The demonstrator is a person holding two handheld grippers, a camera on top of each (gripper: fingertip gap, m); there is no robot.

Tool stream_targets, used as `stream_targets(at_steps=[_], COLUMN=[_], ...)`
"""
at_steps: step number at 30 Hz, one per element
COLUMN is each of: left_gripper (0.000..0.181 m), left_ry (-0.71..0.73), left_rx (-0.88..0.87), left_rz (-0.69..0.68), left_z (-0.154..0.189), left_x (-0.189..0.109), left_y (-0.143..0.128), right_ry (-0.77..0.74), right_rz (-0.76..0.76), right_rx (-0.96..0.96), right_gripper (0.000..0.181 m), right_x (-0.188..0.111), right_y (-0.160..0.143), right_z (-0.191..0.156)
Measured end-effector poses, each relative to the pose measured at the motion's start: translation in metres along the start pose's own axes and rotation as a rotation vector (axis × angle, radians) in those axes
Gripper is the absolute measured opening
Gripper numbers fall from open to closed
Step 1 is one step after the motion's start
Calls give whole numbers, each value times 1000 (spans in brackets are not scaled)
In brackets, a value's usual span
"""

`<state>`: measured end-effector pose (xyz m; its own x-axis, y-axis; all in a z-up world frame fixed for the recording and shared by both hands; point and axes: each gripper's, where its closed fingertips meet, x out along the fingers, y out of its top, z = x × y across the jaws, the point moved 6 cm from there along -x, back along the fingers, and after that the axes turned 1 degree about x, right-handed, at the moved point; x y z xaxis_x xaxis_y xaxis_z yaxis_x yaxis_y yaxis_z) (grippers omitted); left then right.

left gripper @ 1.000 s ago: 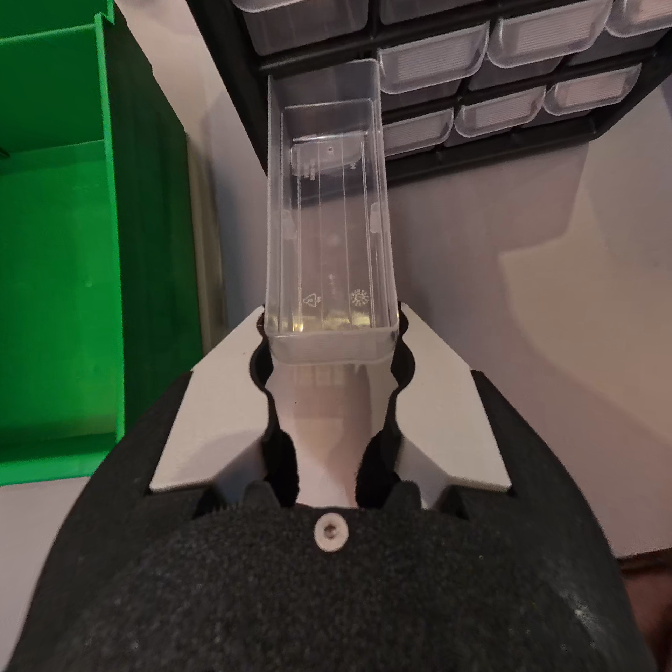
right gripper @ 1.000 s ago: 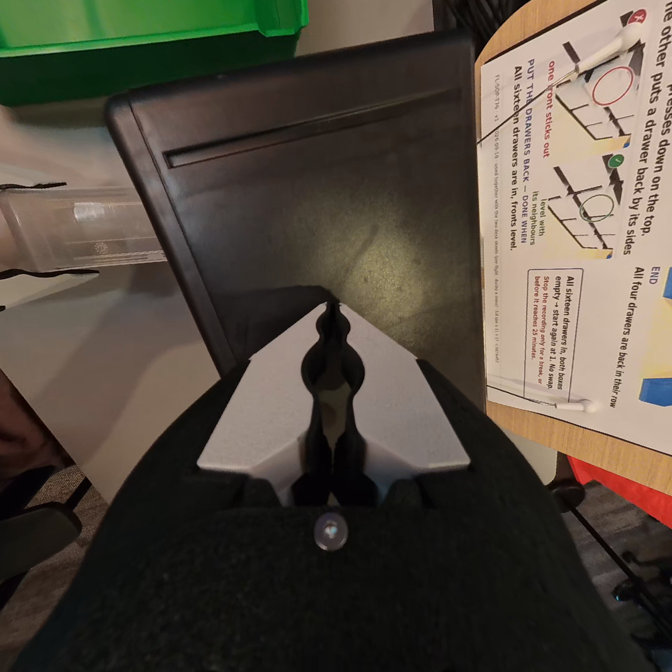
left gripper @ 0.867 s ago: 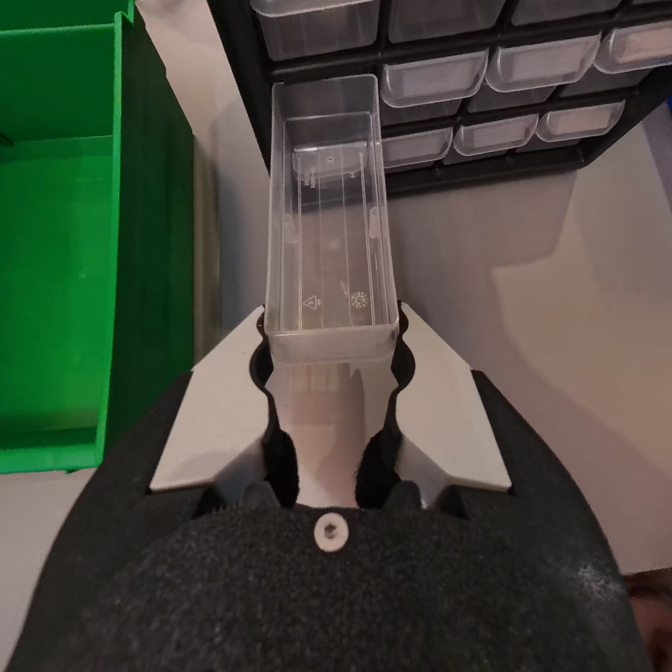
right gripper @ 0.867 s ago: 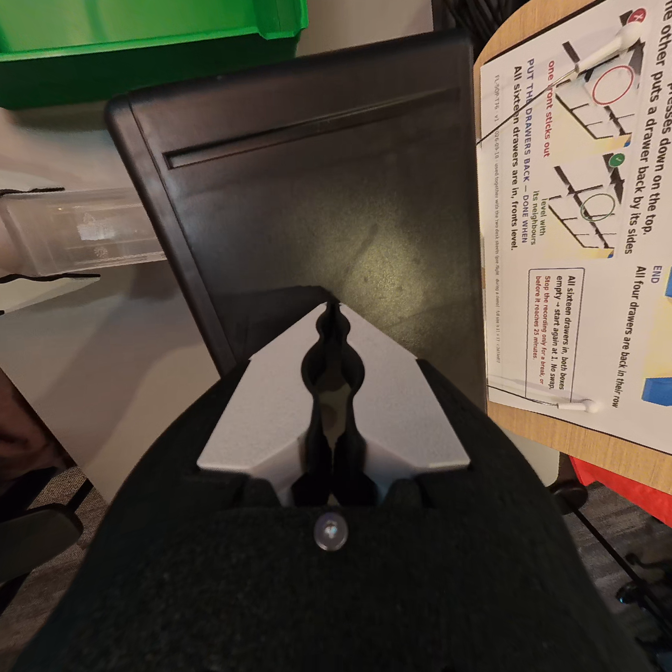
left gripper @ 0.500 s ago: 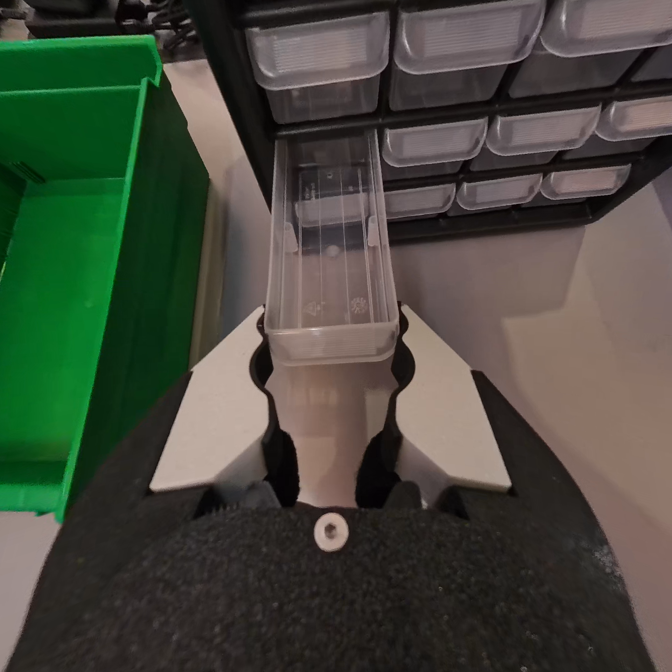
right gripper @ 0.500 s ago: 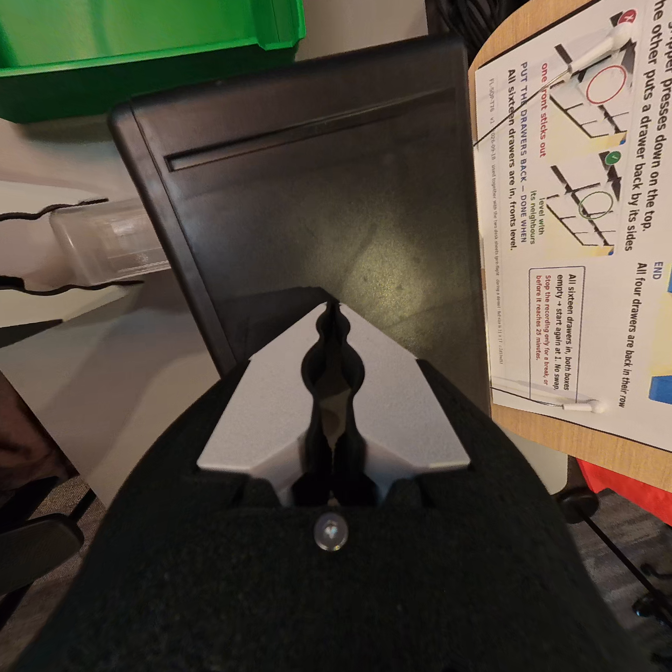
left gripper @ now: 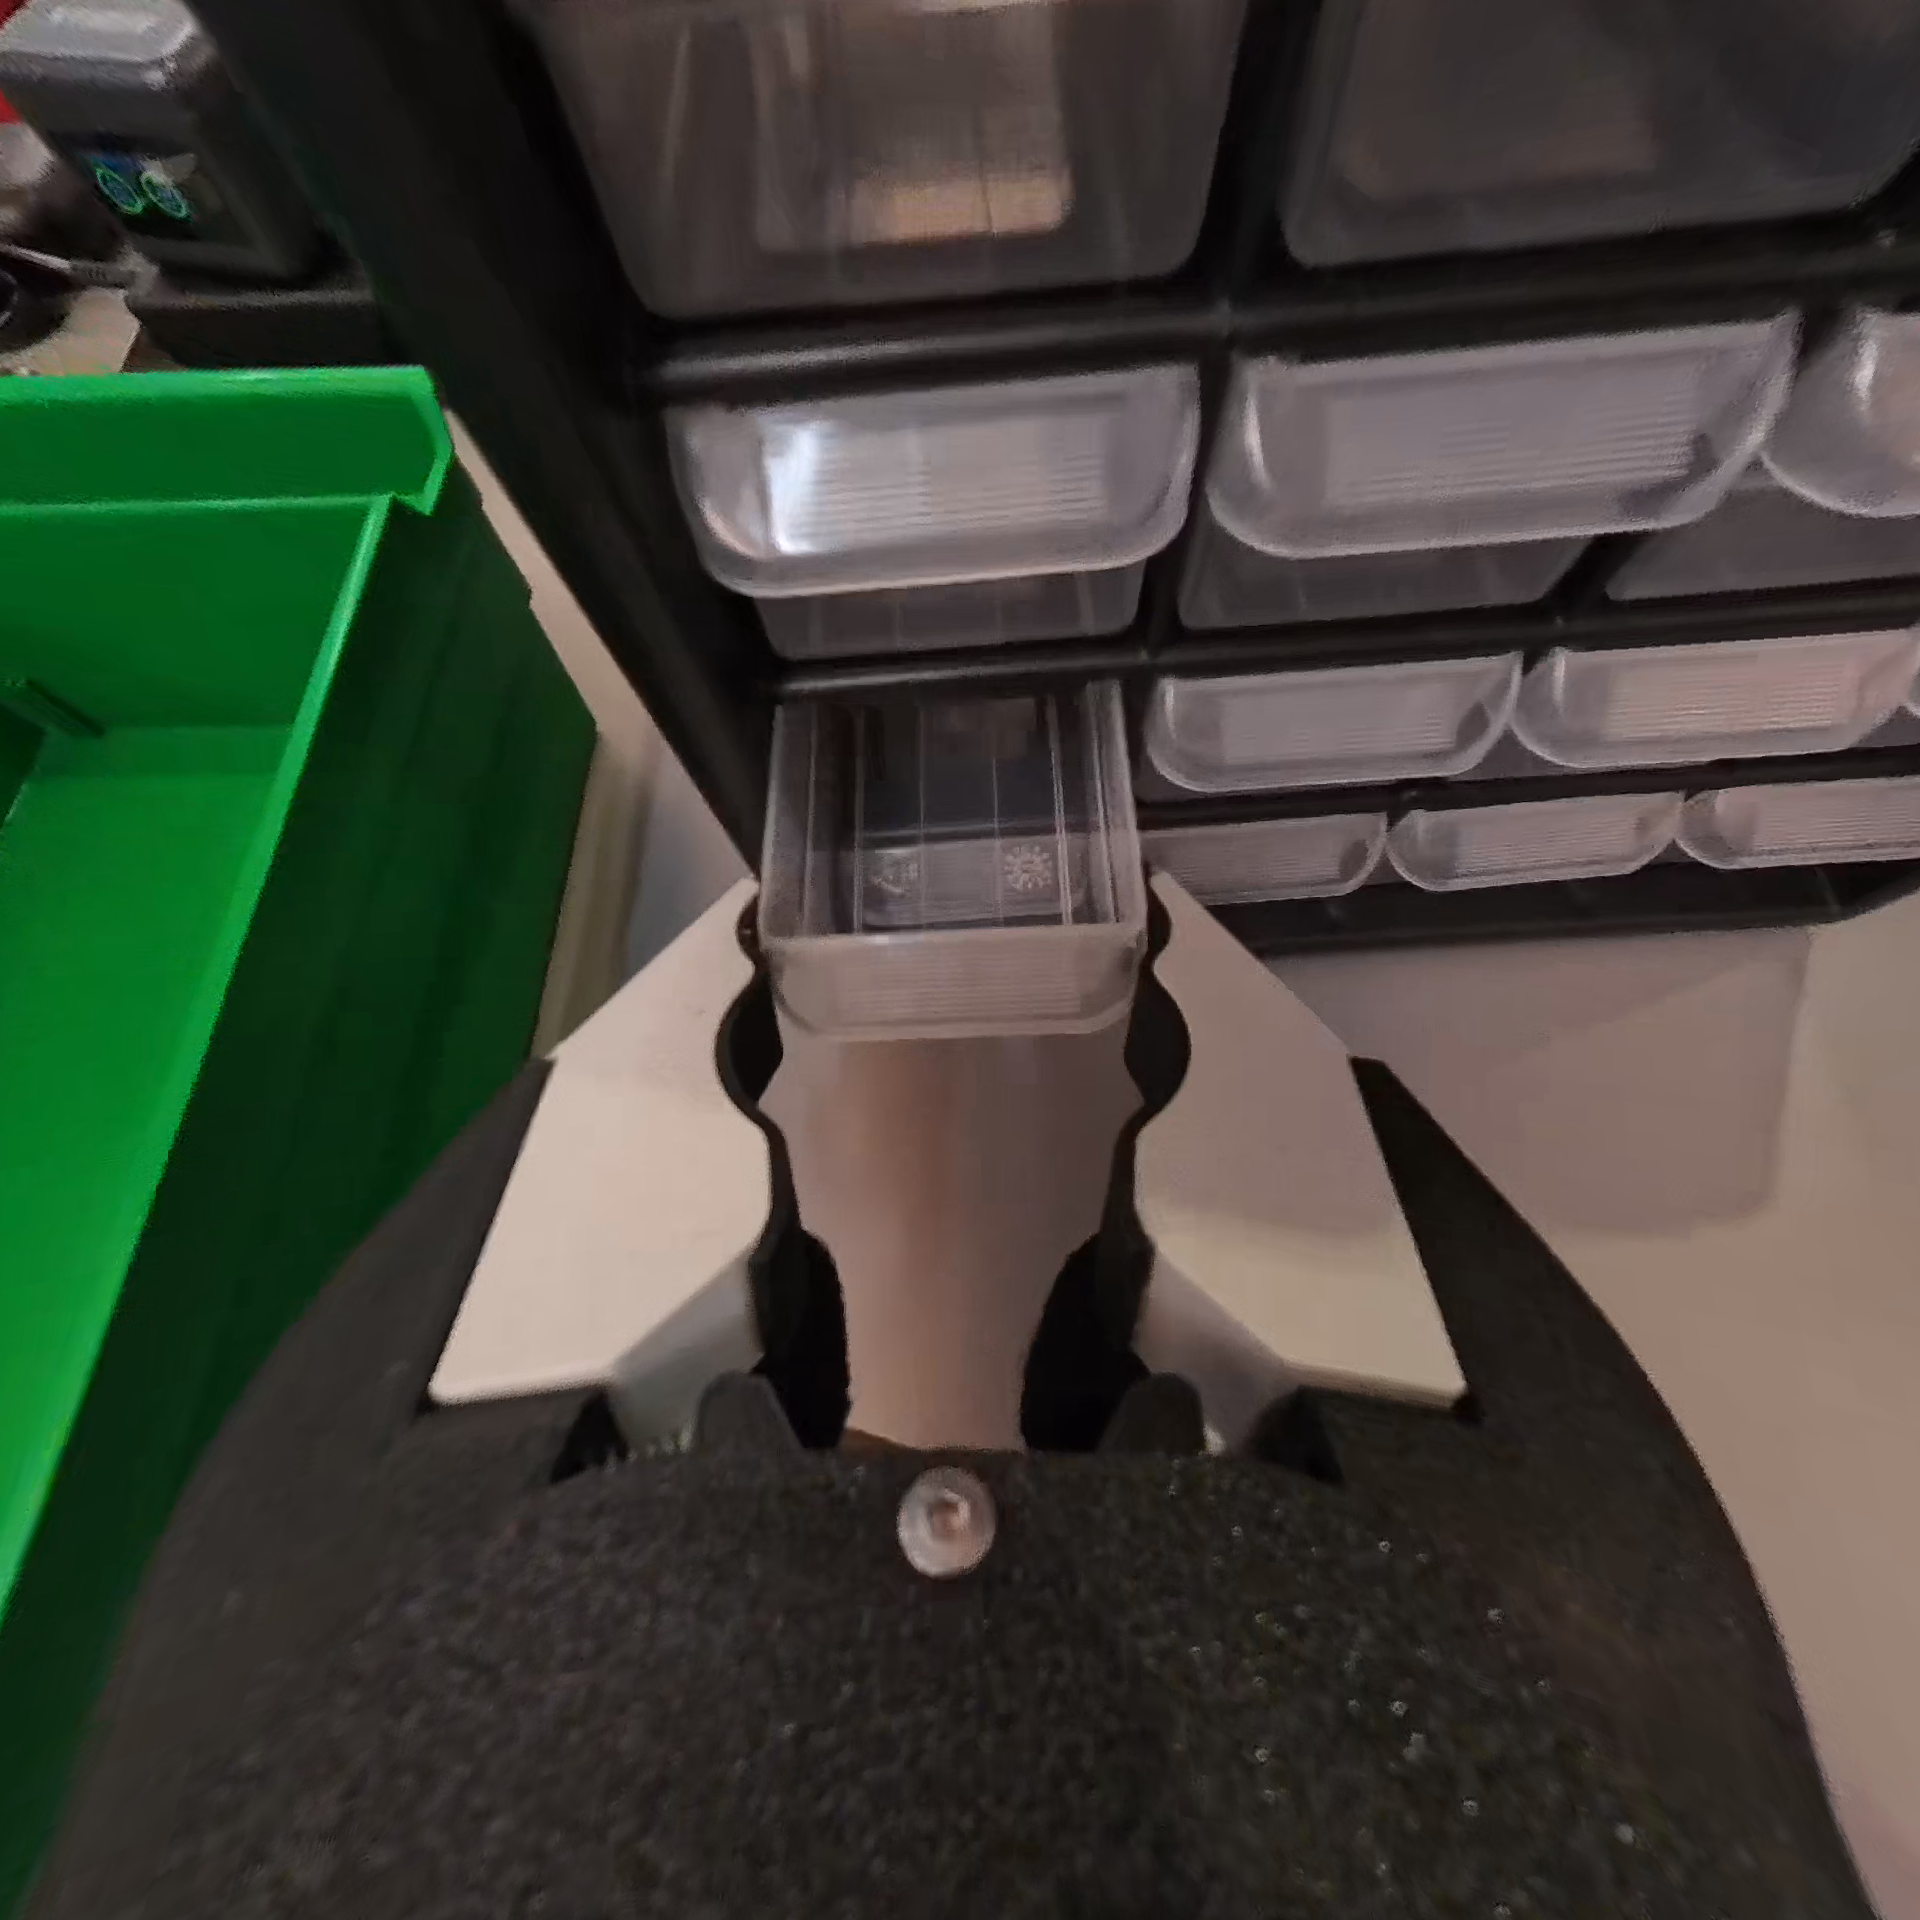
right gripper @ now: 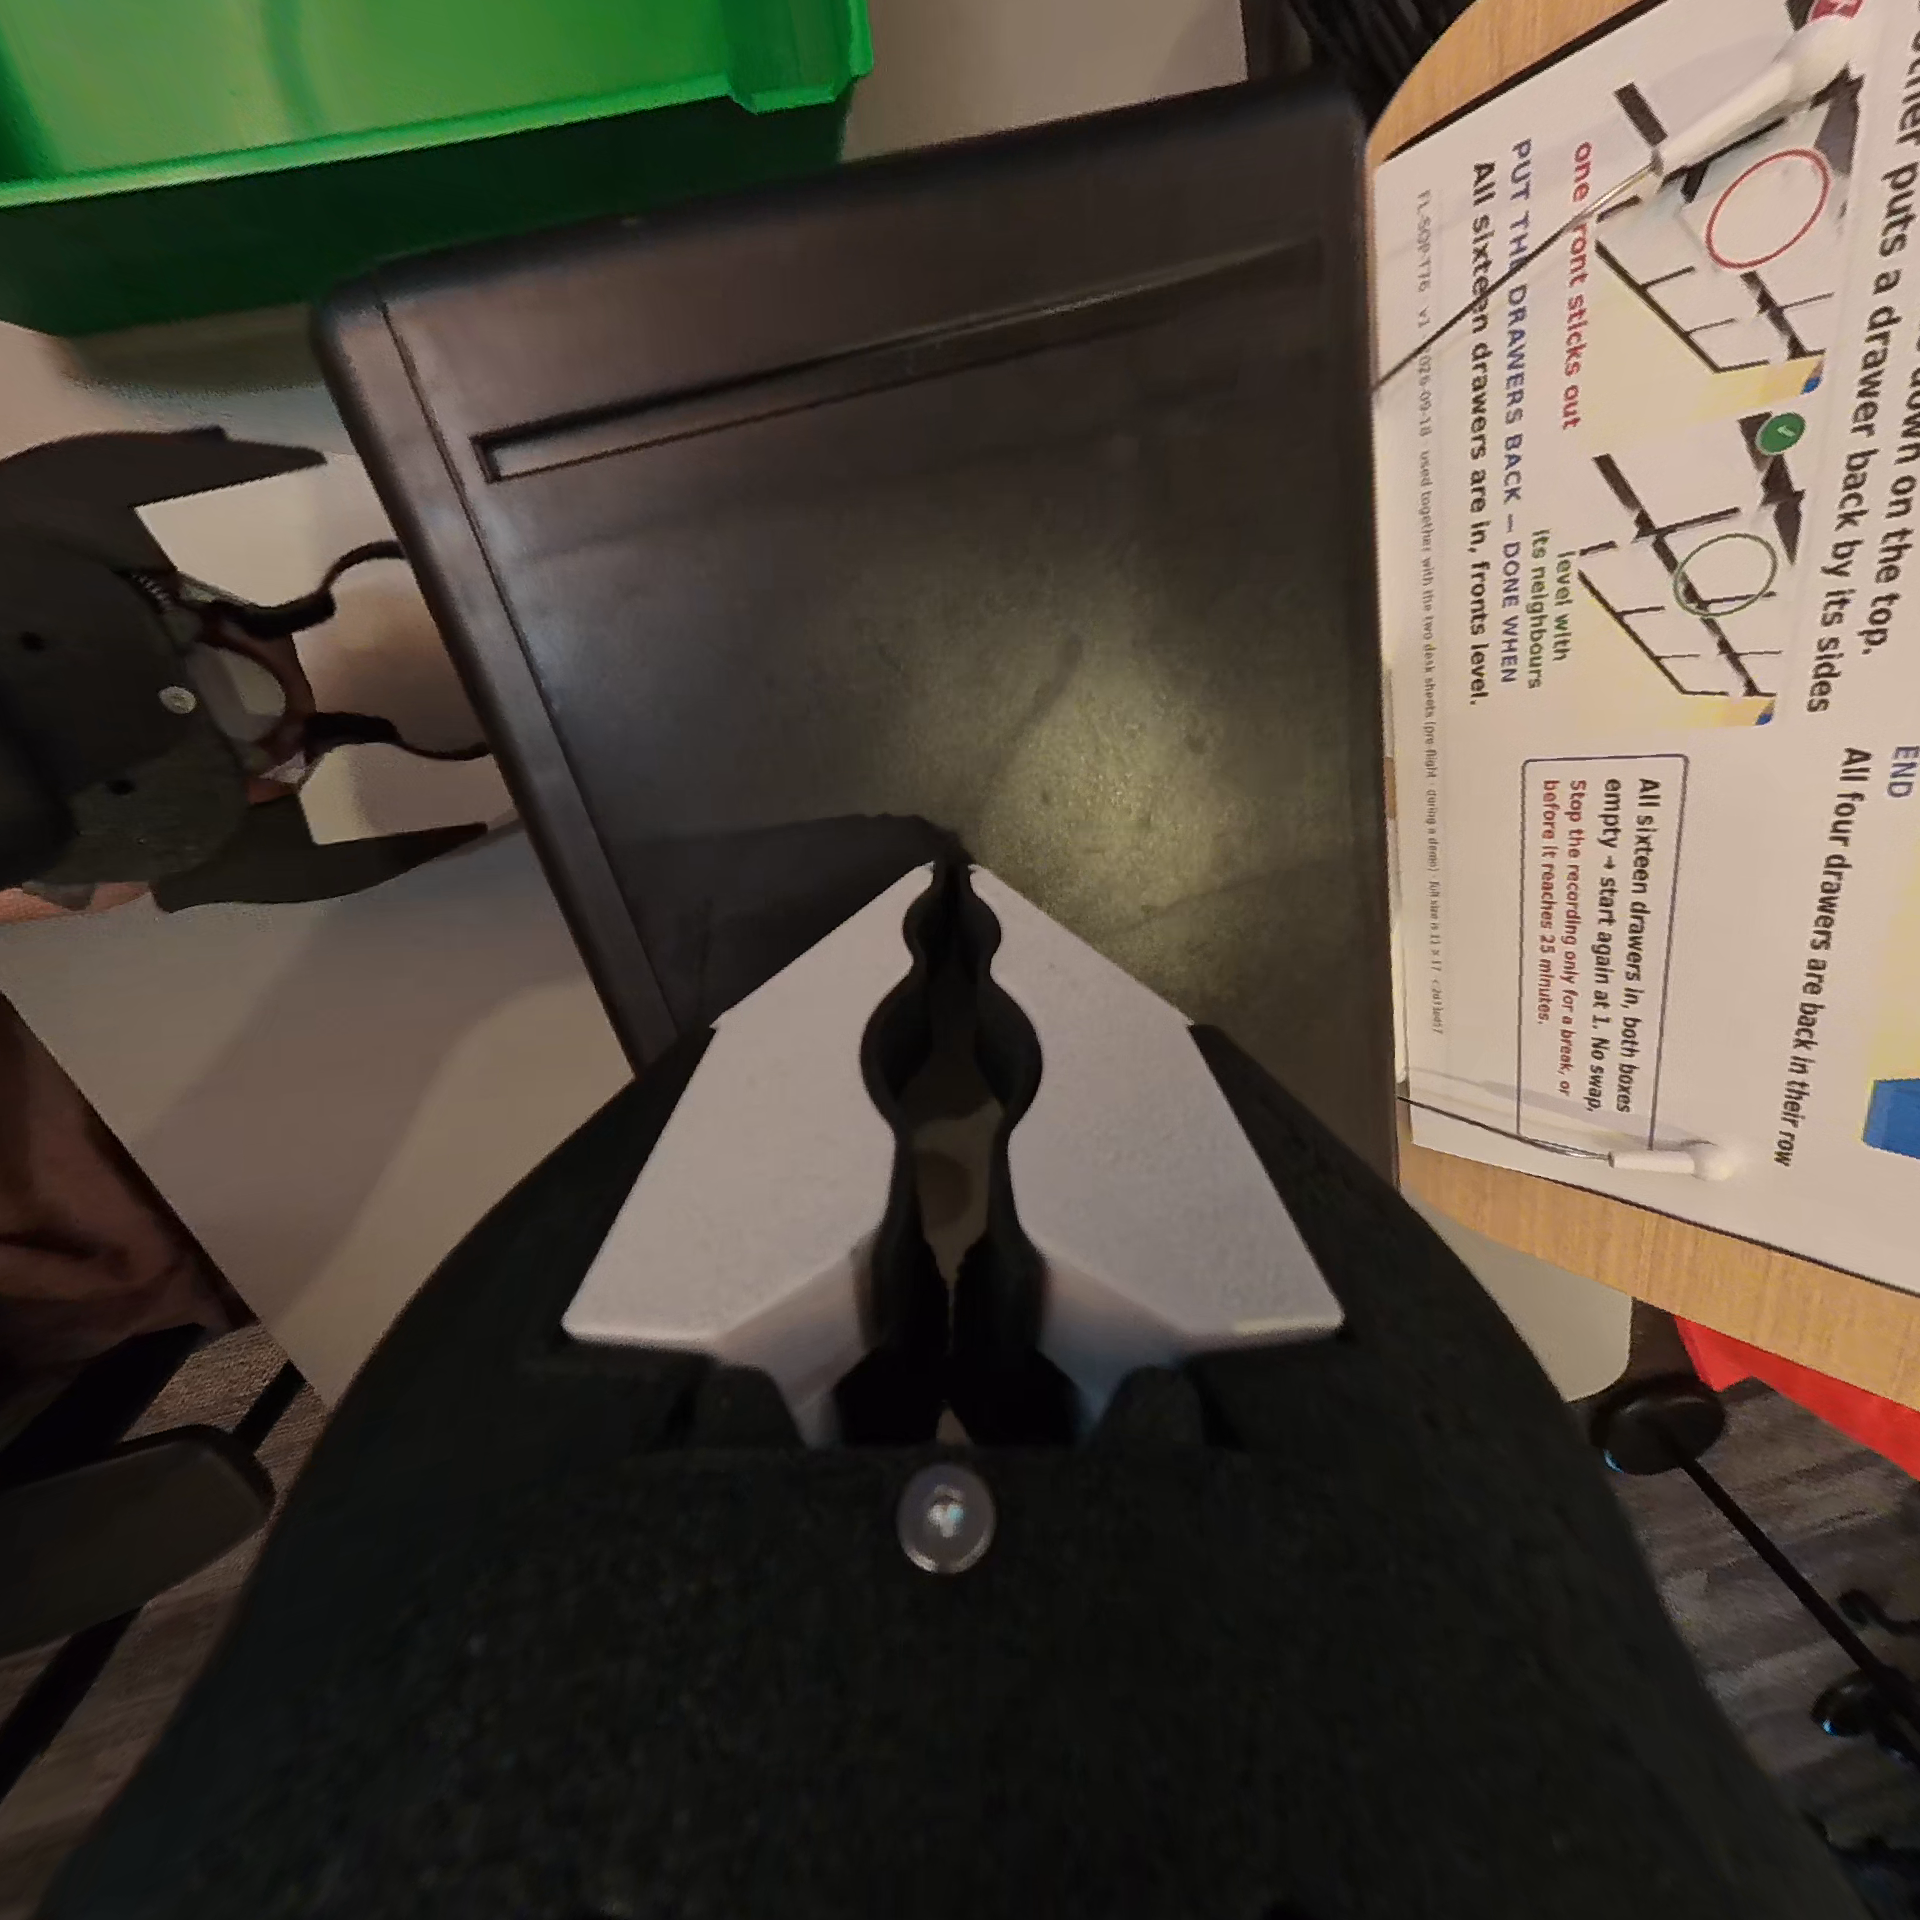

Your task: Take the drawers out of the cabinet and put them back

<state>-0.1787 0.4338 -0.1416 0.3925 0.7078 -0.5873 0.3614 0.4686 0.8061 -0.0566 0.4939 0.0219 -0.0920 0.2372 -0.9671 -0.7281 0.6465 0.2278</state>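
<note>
My left gripper [left gripper: 951, 935] is shut on the sides of a clear plastic drawer [left gripper: 945, 925]. Most of the drawer sits inside the leftmost slot of a lower row of the black cabinet [left gripper: 582, 499]; only its front end sticks out. The other clear drawers [left gripper: 1496, 457] sit closed in their slots. My right gripper [right gripper: 948, 873] is shut and empty, its tips resting on the cabinet's black top [right gripper: 935, 540]. The left gripper also shows in the right wrist view [right gripper: 343, 665] at the cabinet's left side.
A green bin [left gripper: 187, 831] stands close to the left of the cabinet, and shows in the right wrist view [right gripper: 416, 135] too. A printed instruction sheet on a wooden board [right gripper: 1662, 623] lies to the right of the cabinet. The pale tabletop [left gripper: 1558, 1122] lies in front.
My left gripper has moved forward and pushed the clear drawer from almost fully out to mostly inside its slot. The right gripper has stayed on the cabinet top.
</note>
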Motion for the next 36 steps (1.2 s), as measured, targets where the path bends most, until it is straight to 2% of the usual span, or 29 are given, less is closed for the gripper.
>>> stream_targets(at_steps=[4, 7, 9, 11, 17, 21, 25, 27, 29, 36], left_gripper=[66, 68, 54, 52, 46, 28, 26, 15, 14, 3], left_ry=[-53, -88, -108, -113, -154, -153, -170, -153, -134, -130], left_rx=[37, -10, -54, -76, -93, -122, -163, -189, -204, -184], left_rz=[23, 54, 113, 153, 162, 214, 230, 228, 225, 284], left_z=[-3, -4, -4, -4, -5, -12, -14, -16, -17, -2], left_x=[0, -13, -23, -26, -15, -16, -8, -2, 2, 7], left_y=[-3, -20, -30, -35, -24, -28, -23, -20, -16, -6], right_ry=[2, -2, -3, 1, 13, 16, 22, 26, 32, 44], right_rz=[-23, -44, -50, -51, -46, -58, -68, -72, -79, -91], right_rx=[0, -5, -7, -2, 17, 19, 30, 32, 38, 46], right_gripper=[0, 0, 0, 0, 0, 0, 0, 0, 0, 0], right_x=[0, 0, 0, 0, 0, 1, 1, 1, 1, 1], right_y=[1, 3, 3, 3, 3, 4, 4, 4, 5, 5], right_z=[2, 2, 2, 2, 3, 3, 3, 3, 4, 4])
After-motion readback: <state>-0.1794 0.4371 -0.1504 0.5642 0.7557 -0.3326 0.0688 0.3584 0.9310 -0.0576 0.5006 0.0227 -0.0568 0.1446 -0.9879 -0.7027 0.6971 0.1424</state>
